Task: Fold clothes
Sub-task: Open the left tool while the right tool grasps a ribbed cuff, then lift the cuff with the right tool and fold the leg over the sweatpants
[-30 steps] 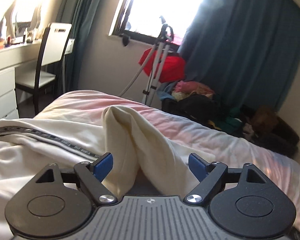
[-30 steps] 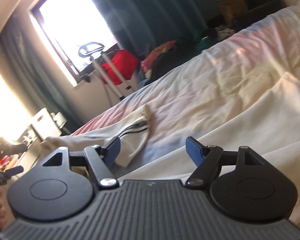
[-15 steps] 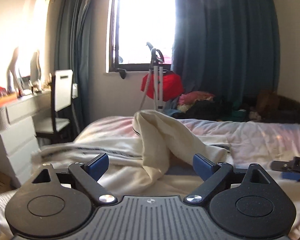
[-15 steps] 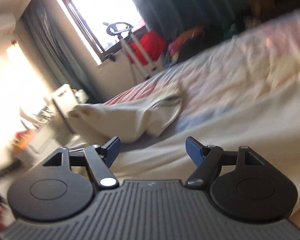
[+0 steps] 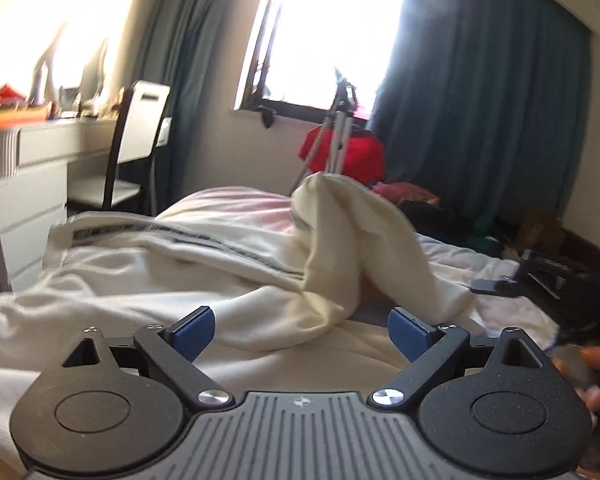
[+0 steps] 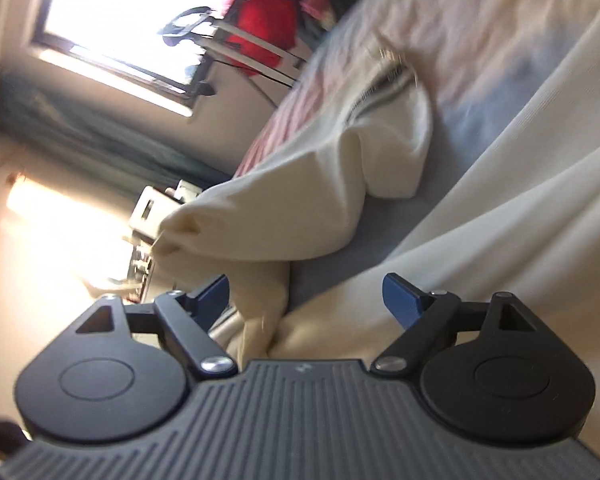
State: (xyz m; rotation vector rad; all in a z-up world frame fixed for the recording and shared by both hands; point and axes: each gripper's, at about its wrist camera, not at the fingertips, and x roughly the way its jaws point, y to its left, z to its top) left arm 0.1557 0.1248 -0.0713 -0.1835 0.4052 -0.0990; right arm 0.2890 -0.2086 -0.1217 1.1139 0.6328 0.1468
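Grippers, left (image 5: 300, 330) level and right (image 6: 306, 294) rolled sideways, hover low with jaws spread wide over soft, rumpled cream trousers (image 5: 260, 264).

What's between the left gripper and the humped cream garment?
In the left wrist view, only bare pale bedsheet separates the open left gripper from the cream garment.

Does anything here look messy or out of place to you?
Yes. The cream garment lies bunched on the bed, one part humped up instead of flat. Both the left gripper and right gripper are open, holding nothing. Clothes are heaped below the window.
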